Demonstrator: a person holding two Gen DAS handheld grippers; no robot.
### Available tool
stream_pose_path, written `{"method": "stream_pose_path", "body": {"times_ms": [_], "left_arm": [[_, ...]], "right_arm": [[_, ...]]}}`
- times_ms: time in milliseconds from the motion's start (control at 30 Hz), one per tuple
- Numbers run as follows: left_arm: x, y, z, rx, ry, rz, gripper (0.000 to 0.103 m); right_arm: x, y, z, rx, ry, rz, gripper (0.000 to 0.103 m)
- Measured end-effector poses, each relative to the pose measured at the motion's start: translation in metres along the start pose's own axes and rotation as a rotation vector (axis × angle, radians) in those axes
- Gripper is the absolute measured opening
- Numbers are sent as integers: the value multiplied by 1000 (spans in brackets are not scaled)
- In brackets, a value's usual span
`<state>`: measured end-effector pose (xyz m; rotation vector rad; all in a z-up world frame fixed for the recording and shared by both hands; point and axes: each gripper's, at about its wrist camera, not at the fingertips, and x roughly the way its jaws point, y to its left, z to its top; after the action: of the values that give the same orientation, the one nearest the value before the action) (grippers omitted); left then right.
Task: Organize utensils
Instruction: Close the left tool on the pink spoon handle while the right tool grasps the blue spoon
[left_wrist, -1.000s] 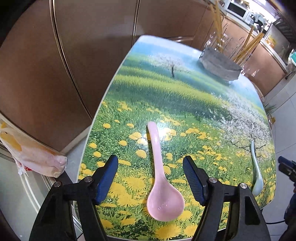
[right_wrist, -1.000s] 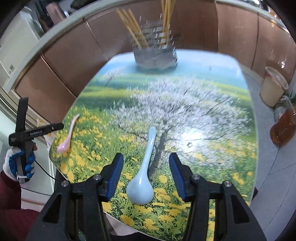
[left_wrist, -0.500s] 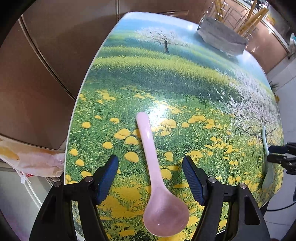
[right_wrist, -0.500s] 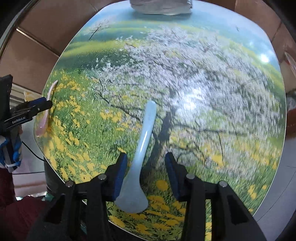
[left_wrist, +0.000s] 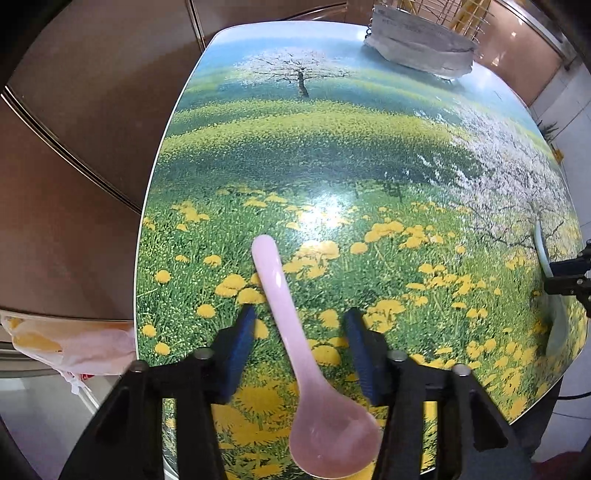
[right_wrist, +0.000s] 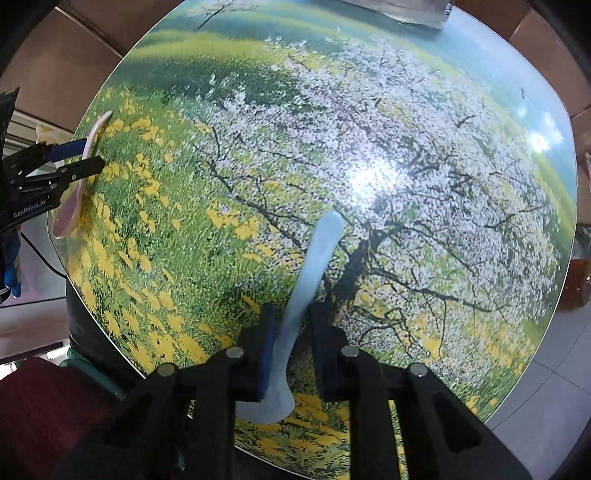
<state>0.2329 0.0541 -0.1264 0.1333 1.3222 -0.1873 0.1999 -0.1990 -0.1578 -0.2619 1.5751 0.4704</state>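
A pink spoon (left_wrist: 280, 314) lies on the flower-print table (left_wrist: 332, 147), bowl toward the near edge. My left gripper (left_wrist: 300, 314) straddles its handle, jaws closing, with a gap on both sides. A pale blue spoon (right_wrist: 314, 266) lies near the right front edge. My right gripper (right_wrist: 293, 310) points down over it, jaws closing with the handle between them; the pads are almost at it and a thin gap shows on the right. The right wrist view also shows the left gripper (right_wrist: 94, 155) around the pink spoon (right_wrist: 66, 218). In the left wrist view the right gripper (left_wrist: 550, 277) stands over the blue spoon (left_wrist: 541, 243).
A grey utensil holder (left_wrist: 421, 55) with chopsticks stands at the table's far end. Brown cabinet panels (left_wrist: 92, 110) run along the left and back. A plastic bag (left_wrist: 74, 343) hangs by the left front corner. An amber bottle (right_wrist: 581, 280) sits beyond the right edge.
Both grippers have come down closer over their spoons and tipped downward. Both pairs of jaws have narrowed around the handles, the right pair much more.
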Motion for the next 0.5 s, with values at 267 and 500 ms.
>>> {"method": "stream_pose_path", "body": {"times_ms": [267,500], "left_arm": [[-2,-17,5,-69,-39,-33,11],[-19,-12,-11,-68,-145,-49,11]], "right_arm": [[0,1,16,-1,-35,40,11],[-14,-12,-3,20,-153,74,11]]}}
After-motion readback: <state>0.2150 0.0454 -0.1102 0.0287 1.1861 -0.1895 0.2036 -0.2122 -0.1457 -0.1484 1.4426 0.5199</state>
